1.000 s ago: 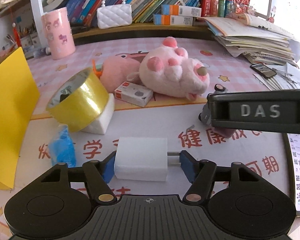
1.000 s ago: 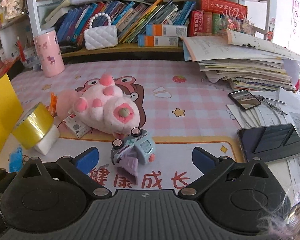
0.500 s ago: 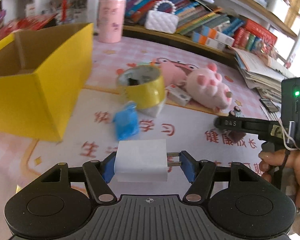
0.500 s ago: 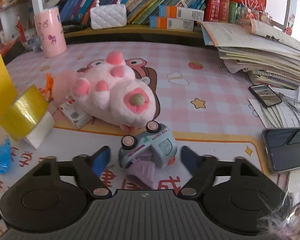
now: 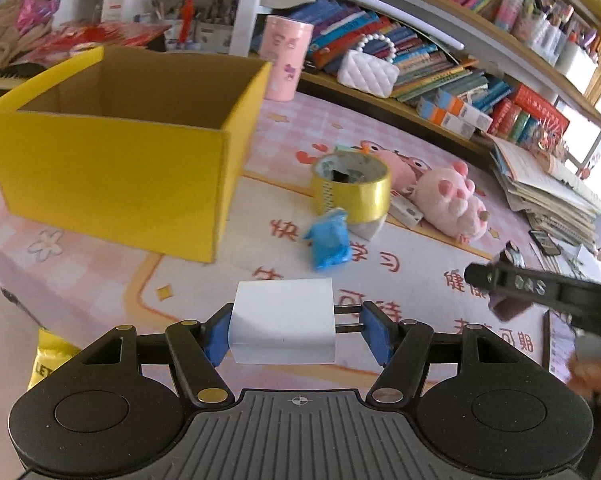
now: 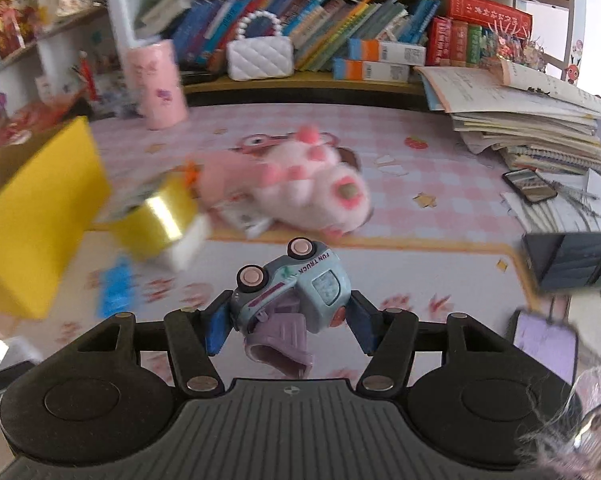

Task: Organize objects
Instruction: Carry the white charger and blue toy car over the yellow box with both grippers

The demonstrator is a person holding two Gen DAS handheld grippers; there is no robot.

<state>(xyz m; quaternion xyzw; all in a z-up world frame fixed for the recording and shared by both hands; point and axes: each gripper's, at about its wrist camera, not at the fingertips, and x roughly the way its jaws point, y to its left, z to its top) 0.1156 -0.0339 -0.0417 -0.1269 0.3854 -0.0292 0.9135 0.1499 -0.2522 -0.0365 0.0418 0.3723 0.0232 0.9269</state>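
**Both grippers loaded, yellow box now in full view**

The left gripper (image 5: 296, 330) clamps a white charger block (image 5: 283, 322) between its blue pads, the two prongs pointing at the right pad. The right gripper (image 6: 286, 322) is closed on a pale blue toy truck (image 6: 296, 284), which lies on its side with its pink wheels up and a purple scoop hanging below.

Between the charger and the open yellow box (image 5: 116, 168) lies bare desk mat (image 5: 188, 280). A blue crumpled wrapper (image 5: 327, 240), a gold tape roll (image 5: 350, 186) resting on a white block, a small white carton (image 5: 406, 210) and a pink plush toy (image 5: 448, 200) crowd the middle of the mat, right of the box. A pink cup (image 5: 286, 64) stands at the far edge.

A second ago only one box wall showed at the left; now the box fills the left of the view. The truck, then standing free on the mat, is now gripped.

The box's inner walls are brown; its floor is hidden.
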